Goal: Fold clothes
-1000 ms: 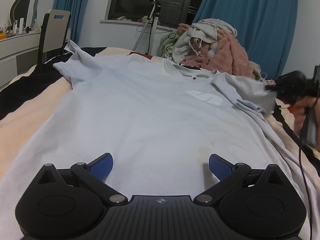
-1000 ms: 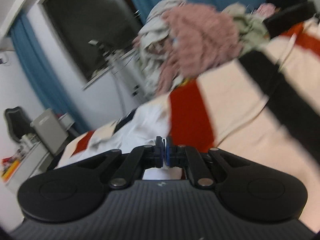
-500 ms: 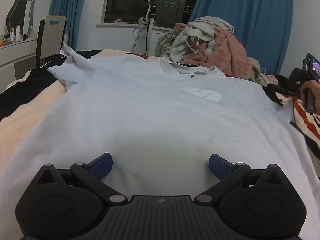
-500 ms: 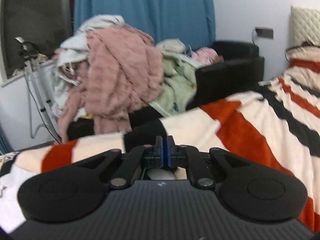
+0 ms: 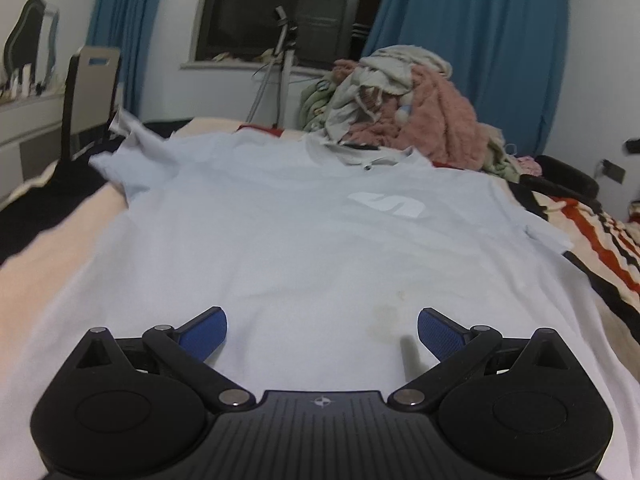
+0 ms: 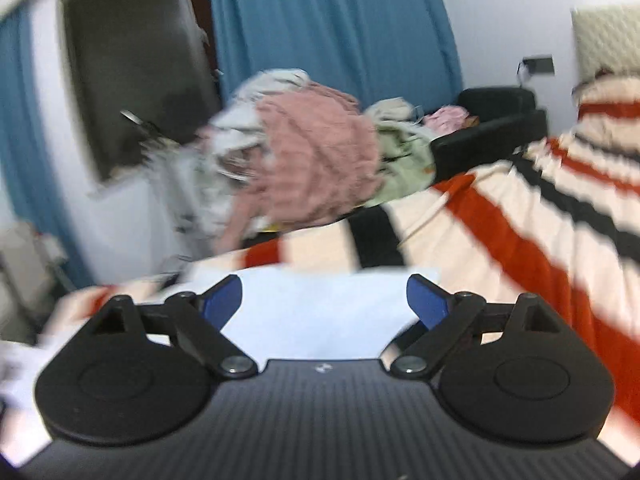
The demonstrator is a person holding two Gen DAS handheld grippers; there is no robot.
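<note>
Pale-blue cotton: T-shirt [image 5: 304, 240] spread face-up on the bed [image 5: 52, 248], white chest logo [image 5: 388, 203] at 1 o'clock in the left wrist view, collar at 12 o'clock, hem nearest the camera.
Sleeves: one bunched at 10 o'clock near the chair [image 5: 94, 96]; the other lying at 3 o'clock on the striped blanket [image 5: 600, 236].
Left gripper [image 5: 322, 330]: jaws spread wide, empty, hovering low over the hem region; contact with the cloth cannot be told.
Right gripper [image 6: 324, 300]: jaws spread wide, nothing pinched; a flat pale corner of the shirt [image 6: 320, 308] lying between and under the blue pads [image 6: 426, 300], view blurred.
Background: heap of unfolded laundry [image 5: 400, 108] at 12 to 1 o'clock beyond the collar, pink fleece on top; blue curtains [image 5: 480, 52] behind; dark window [image 5: 276, 8] at 11 o'clock.
Step in hand: likely the end of laying out and smoothing, with no fold visible in the garment; task judged barely begun.
Next move calls for: closing each pair of jaws on a matching edge, probably the sleeve or shoulder on one side and the hem below it, then carrying that side over toward the centre line.
Care needed: pinching the shirt layers only, not the blanket beneath; keeping both grips level so the fold line runs straight.
Risk: soft, limp fabric apt to drag and wrinkle if lifted from one point alone.
</note>
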